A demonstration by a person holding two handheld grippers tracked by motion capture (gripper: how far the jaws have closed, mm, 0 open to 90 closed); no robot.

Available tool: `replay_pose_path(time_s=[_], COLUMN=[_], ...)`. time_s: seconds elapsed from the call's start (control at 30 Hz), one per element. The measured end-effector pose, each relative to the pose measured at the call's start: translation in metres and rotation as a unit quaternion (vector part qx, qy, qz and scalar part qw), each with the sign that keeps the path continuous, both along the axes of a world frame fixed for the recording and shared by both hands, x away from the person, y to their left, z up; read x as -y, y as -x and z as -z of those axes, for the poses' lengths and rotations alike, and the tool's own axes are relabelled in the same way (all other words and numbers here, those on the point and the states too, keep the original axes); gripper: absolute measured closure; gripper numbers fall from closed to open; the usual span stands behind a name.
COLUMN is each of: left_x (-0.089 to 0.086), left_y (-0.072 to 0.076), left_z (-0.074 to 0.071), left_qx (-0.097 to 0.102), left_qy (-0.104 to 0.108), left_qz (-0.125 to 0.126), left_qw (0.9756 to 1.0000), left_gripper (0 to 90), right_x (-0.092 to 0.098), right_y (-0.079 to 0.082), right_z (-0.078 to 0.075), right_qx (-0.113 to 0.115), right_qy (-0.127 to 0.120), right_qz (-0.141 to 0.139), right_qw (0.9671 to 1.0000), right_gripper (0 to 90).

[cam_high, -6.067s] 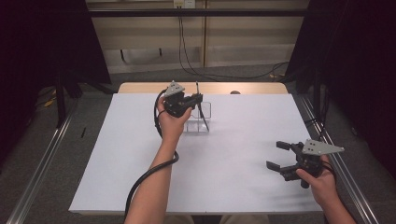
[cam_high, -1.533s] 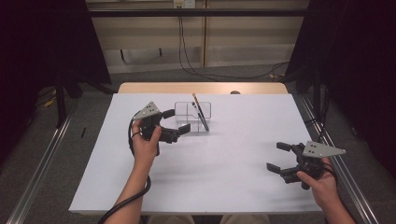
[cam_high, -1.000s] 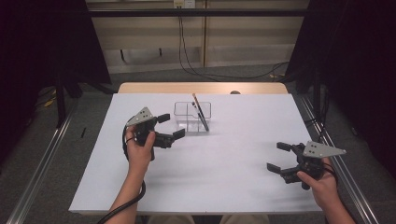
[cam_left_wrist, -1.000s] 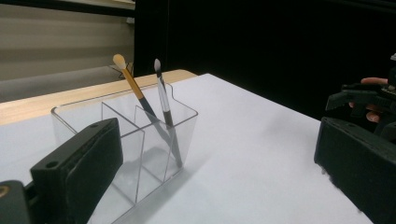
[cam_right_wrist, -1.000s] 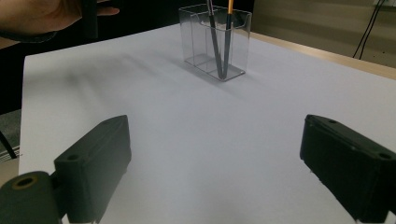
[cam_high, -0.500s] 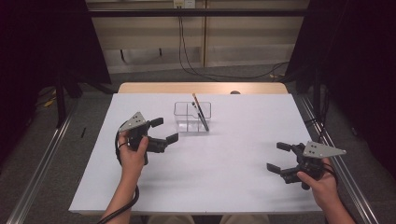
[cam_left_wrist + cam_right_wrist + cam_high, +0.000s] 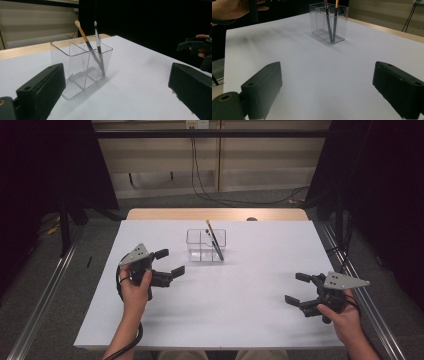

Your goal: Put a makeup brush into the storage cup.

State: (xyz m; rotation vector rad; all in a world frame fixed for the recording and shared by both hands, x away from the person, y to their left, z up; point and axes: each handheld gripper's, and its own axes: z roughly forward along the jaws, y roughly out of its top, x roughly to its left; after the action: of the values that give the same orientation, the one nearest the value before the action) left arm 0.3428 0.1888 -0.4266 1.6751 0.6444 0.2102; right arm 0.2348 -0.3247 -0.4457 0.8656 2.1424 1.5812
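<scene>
A clear plastic holder (image 7: 206, 245) (image 7: 80, 65) (image 7: 328, 22) with dividers stands on the white table, toward the far middle. Two brushes lean in its right compartment: one with an orange handle (image 7: 83, 34) (image 7: 336, 7) and one with a dark handle (image 7: 216, 245) (image 7: 99, 50). My left gripper (image 7: 169, 262) is open and empty, held above the table to the left of the holder and a little nearer. My right gripper (image 7: 299, 289) is open and empty near the table's front right.
The white table (image 7: 240, 285) has a wooden strip (image 7: 215, 214) along its far edge. Metal rails (image 7: 45, 300) run along both sides on the floor. Cables (image 7: 210, 175) hang at the back wall.
My left gripper has let go of a brush in the holder and drawn back left and toward the person, open. The right gripper has stayed put.
</scene>
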Motion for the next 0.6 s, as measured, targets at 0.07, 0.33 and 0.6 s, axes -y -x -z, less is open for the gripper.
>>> replay_pose_path(time_s=[0.07,0.33,0.6], left_x=[-0.002,-0.008,-0.012], left_y=[0.001,0.005,0.008], left_z=[0.000,0.002,0.002], left_qx=[0.000,-0.001,0.000], left_qy=[0.001,-0.004,-0.006], left_qz=[-0.001,-0.004,-0.005], left_qw=[1.0000,1.0000,1.0000], left_gripper=[1.1,1.1,1.1], right_x=[0.000,0.001,0.001], right_y=[0.000,0.000,0.000], right_z=[0.000,0.000,-0.001], right_qx=[0.000,0.001,0.001], right_qy=[-0.001,0.000,-0.001], right_qz=[0.001,0.002,0.002], right_qw=[1.0000,1.0000,1.0000], right_gripper=[8.7,8.6,8.6])
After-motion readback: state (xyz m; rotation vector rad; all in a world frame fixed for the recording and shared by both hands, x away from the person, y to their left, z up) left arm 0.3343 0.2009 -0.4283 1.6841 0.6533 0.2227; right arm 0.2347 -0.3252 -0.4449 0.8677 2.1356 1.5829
